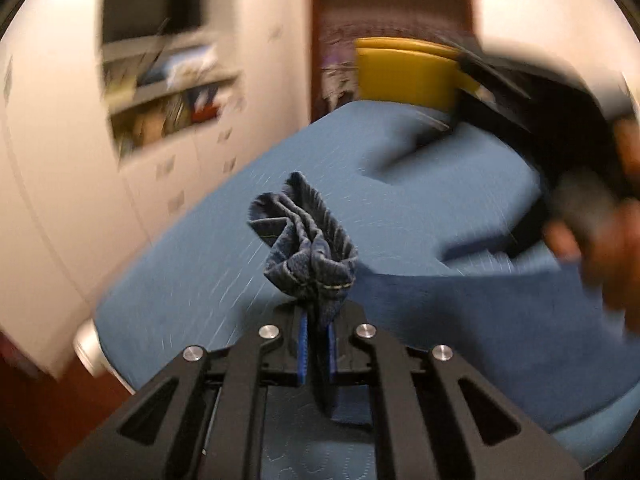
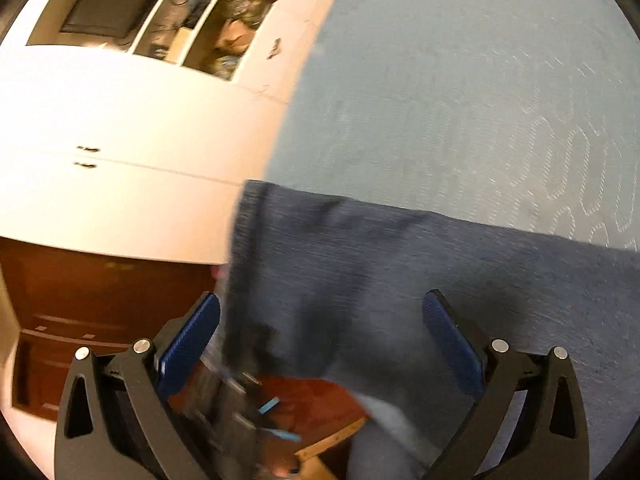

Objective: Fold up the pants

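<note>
Left wrist view: the left tongs (image 1: 316,354) are clamped on a bunched hem of the pants (image 1: 308,240), blue pads pressed to the denim on both sides. The gathered cloth sticks up past the fingertips, and a flat stretch of the same denim runs off to the right, above the bed (image 1: 224,248). The bed carries a light blue quilted cover. At the right edge, blurred, a hand (image 1: 600,248) grips a black device; its details cannot be read. Behind the bed stands a yellow chair (image 1: 404,72).

A white cabinet (image 1: 52,184) fills the left side. Its open shelves (image 1: 168,92) hold stacked, mixed-colour items, too blurred to identify.

Right wrist view: the right tongs (image 2: 320,344) stand wide, nothing pressed between the pads. The pants (image 2: 400,272) lie spread below them, over the bed (image 2: 460,80) edge, with one corner hanging past it toward the floor. The left pad is just beside the denim's edge; the right pad sits over the cloth, contact cannot be told. The cabinet (image 2: 120,120) shows again, its shelves (image 2: 208,12) holding cluttered items, unclear. Beneath the hanging denim, small objects on the reddish floor (image 2: 320,400) are blurred.
</note>
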Demonstrator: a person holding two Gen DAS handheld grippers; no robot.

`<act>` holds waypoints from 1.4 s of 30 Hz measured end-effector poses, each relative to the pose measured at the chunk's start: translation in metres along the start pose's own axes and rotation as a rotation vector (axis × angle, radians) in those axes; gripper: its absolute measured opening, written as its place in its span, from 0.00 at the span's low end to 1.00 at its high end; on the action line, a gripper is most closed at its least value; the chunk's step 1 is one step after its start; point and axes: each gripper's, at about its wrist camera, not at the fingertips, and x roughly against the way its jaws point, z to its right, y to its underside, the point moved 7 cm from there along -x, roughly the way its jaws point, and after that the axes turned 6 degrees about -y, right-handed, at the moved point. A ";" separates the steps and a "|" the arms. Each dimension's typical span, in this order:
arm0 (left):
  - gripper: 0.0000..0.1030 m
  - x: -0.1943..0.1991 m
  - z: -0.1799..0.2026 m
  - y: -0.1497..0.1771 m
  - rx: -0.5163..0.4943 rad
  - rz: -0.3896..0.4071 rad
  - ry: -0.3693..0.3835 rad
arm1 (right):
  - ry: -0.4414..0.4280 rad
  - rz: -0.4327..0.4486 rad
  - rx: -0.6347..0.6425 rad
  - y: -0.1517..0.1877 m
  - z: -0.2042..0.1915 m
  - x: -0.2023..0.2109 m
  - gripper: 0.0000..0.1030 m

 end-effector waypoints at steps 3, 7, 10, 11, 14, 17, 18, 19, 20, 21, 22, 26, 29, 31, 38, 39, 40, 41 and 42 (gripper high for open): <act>0.07 0.009 0.056 -0.002 -0.175 0.044 -0.032 | -0.010 -0.021 0.006 0.006 0.003 0.018 0.95; 0.07 0.019 0.122 0.020 -0.381 0.078 -0.055 | 0.000 -0.007 -0.054 0.029 0.049 0.046 0.95; 0.07 0.020 0.171 0.048 -0.520 0.089 -0.037 | 0.004 0.015 -0.128 0.051 0.098 0.061 0.95; 0.07 0.020 0.191 0.062 -0.574 0.089 -0.026 | 0.018 0.031 -0.154 0.058 0.118 0.067 0.95; 0.07 0.017 0.226 0.088 -0.672 0.089 -0.021 | 0.050 0.059 -0.180 0.066 0.149 0.077 0.78; 0.07 0.009 0.240 0.106 -0.734 0.090 -0.053 | 0.115 0.070 -0.131 0.070 0.158 0.078 0.39; 0.07 0.006 0.241 0.107 -0.745 0.089 -0.062 | 0.133 0.073 -0.113 0.070 0.160 0.079 0.20; 0.07 0.006 0.243 0.106 -0.761 0.097 -0.069 | 0.119 0.077 -0.116 0.070 0.159 0.082 0.18; 0.07 0.007 0.243 0.105 -0.772 0.109 -0.076 | 0.110 0.093 -0.106 0.070 0.156 0.089 0.18; 0.07 0.012 0.245 0.102 -0.781 0.130 -0.078 | 0.111 0.113 -0.077 0.070 0.151 0.099 0.17; 0.07 0.019 0.250 0.102 -0.784 0.148 -0.080 | 0.112 0.128 -0.053 0.072 0.146 0.108 0.17; 0.07 0.046 0.287 0.084 -0.794 0.236 -0.043 | 0.171 0.199 0.004 0.093 0.140 0.167 0.17; 0.07 0.070 0.334 0.085 -0.816 0.285 0.022 | 0.223 0.242 -0.015 0.114 0.157 0.197 0.17; 0.07 0.079 0.367 0.090 -0.838 0.304 0.072 | 0.259 0.278 -0.050 0.126 0.180 0.222 0.17; 0.07 0.076 0.425 0.120 -0.941 0.307 0.132 | 0.262 0.288 -0.156 0.146 0.252 0.235 0.17; 0.07 0.073 0.426 0.124 -0.949 0.297 0.131 | 0.246 0.288 -0.156 0.146 0.255 0.231 0.17; 0.07 0.070 0.426 0.126 -0.955 0.293 0.130 | 0.232 0.290 -0.158 0.146 0.255 0.230 0.18; 0.07 0.068 0.426 0.129 -0.962 0.294 0.126 | 0.216 0.293 -0.159 0.144 0.255 0.230 0.18; 0.07 0.068 0.426 0.130 -0.962 0.300 0.121 | 0.203 0.293 -0.160 0.144 0.256 0.231 0.21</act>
